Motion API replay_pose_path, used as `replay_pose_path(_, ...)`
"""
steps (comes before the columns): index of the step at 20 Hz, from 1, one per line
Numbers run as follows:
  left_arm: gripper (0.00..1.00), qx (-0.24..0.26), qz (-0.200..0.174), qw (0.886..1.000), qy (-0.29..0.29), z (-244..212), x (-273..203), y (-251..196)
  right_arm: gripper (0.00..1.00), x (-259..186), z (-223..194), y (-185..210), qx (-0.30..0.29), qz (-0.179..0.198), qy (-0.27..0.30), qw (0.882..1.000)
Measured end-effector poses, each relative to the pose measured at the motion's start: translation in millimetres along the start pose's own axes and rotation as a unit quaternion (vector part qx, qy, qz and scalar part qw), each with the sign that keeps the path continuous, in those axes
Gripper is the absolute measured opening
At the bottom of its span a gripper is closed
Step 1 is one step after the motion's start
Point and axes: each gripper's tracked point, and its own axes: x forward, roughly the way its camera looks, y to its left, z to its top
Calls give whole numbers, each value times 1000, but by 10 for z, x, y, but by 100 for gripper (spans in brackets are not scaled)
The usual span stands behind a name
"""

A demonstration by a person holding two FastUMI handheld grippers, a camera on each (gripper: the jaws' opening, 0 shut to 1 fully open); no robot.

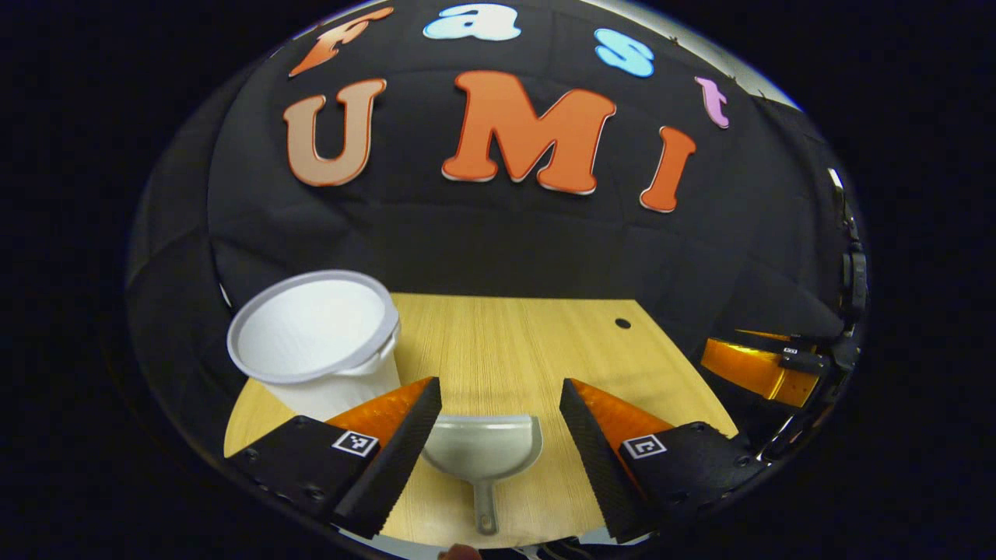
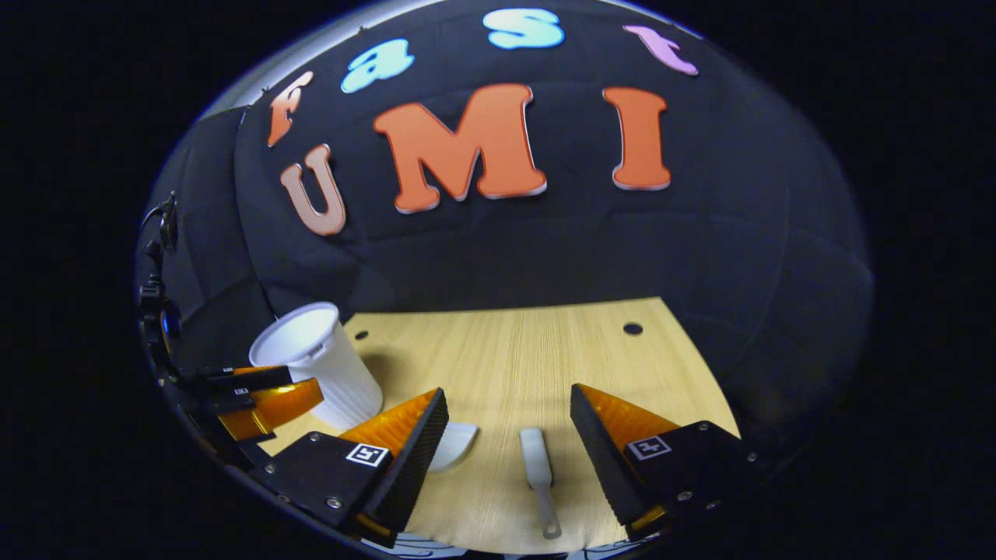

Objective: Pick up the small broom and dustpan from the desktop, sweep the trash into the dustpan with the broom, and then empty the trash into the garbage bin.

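Observation:
A small white dustpan (image 1: pixel 482 455) lies flat on the wooden desk, its handle pointing toward me. My left gripper (image 1: pixel 499 383) hovers above it, open, with a finger on either side and nothing held. In the right gripper view a small white broom (image 2: pixel 538 467) lies on the desk with its handle toward me. My right gripper (image 2: pixel 508 391) is open over it, and a corner of the dustpan (image 2: pixel 459 442) peeks out beside its left finger. The white garbage bin (image 1: pixel 315 342) stands upright at the desk's left, also seen as the bin (image 2: pixel 319 373).
The wooden desk (image 1: pixel 506 342) has small round holes near its back edge and ends at the black cloth wall. The right gripper (image 1: pixel 751 367) shows off the desk's right edge. The left gripper (image 2: pixel 264 404) shows just in front of the bin.

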Motion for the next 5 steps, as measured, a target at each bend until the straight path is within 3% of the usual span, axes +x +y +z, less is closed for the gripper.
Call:
replay_pose_path(3,98,10,5,999,-39,-99,47,-9,95,-255,280,-113,-26,-10,-92,995)
replay_pose_path(5,98,8,13,998,-54,-149,78,56,95,-393,378,-152,-31,-17,-124,992)
